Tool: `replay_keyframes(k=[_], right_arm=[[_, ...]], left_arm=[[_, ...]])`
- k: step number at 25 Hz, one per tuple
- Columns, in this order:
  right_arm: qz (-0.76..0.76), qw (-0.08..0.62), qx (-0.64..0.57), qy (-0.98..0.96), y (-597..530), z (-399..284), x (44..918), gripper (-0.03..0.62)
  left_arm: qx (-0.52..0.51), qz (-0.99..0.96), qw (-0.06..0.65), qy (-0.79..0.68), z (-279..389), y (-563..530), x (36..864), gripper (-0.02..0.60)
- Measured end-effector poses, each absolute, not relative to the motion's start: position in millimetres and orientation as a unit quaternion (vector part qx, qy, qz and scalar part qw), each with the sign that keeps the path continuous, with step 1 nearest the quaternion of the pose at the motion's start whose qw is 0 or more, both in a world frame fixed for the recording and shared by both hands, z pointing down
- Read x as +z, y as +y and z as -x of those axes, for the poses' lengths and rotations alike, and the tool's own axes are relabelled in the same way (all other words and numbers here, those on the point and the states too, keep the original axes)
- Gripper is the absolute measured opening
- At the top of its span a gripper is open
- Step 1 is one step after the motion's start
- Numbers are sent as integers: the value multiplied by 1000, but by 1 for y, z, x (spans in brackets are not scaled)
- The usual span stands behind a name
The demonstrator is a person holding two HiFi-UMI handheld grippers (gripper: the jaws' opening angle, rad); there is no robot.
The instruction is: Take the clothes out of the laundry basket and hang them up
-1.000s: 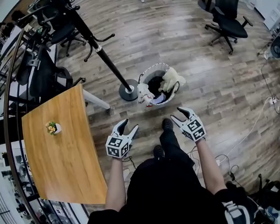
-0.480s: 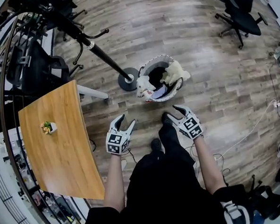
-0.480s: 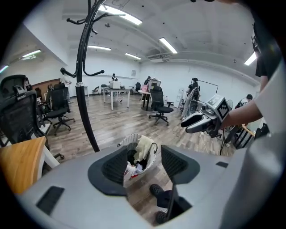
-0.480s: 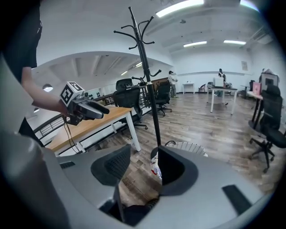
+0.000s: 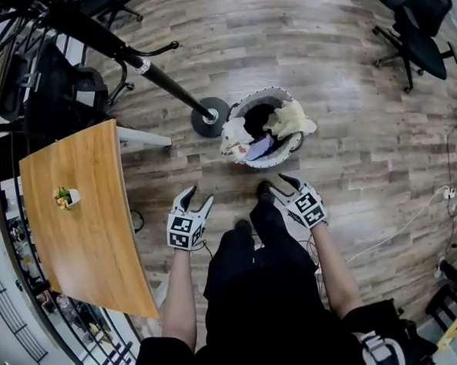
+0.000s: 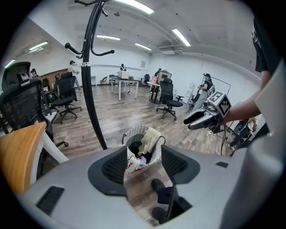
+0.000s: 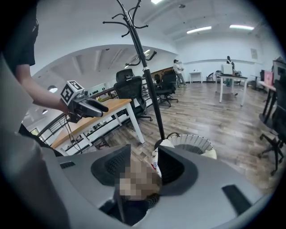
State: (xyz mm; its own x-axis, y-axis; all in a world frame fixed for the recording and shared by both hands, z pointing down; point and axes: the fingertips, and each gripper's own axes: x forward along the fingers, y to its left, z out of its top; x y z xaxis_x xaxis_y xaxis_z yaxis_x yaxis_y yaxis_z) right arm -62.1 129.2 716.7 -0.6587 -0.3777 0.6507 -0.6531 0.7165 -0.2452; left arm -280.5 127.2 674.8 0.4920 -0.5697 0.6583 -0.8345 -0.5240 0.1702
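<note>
A round white laundry basket (image 5: 285,148) stands on the wood floor beside the coat stand's base (image 5: 209,117). A cream garment (image 5: 290,120) hangs over its rim, and a white piece with red print (image 5: 238,142) lies over the near side. My left gripper (image 5: 198,197) is open and empty, short of the basket and left of it. In the left gripper view the basket (image 6: 143,144) shows between its jaws. My right gripper (image 5: 280,185) is open and empty just before the basket. Its jaws have just been closing a little, with nothing between them.
The coat stand's black pole (image 5: 120,49) leans up to the left. A wooden table (image 5: 77,226) with a small potted plant (image 5: 63,197) stands at the left. Office chairs (image 5: 415,20) are at the far right, and cables (image 5: 415,205) lie on the floor to the right. The person's black shoes (image 5: 264,191) are near the basket.
The person has stepped toward the basket. Both grippers have sunk lower and come forward, and both are still empty.
</note>
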Motion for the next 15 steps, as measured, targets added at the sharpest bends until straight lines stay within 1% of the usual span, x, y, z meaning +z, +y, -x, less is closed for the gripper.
replay_keyframes(k=[7, 12, 15], right_arm=[[-268, 332, 241, -872, 114, 64, 776, 193], [-272, 346, 256, -860, 102, 76, 837, 188], [-275, 366, 247, -854, 94, 81, 876, 184]], left_arm=[[312, -831, 251, -386, 269, 119, 730, 262], [338, -830, 263, -357, 284, 105, 797, 262], [358, -830, 259, -341, 294, 95, 843, 262]])
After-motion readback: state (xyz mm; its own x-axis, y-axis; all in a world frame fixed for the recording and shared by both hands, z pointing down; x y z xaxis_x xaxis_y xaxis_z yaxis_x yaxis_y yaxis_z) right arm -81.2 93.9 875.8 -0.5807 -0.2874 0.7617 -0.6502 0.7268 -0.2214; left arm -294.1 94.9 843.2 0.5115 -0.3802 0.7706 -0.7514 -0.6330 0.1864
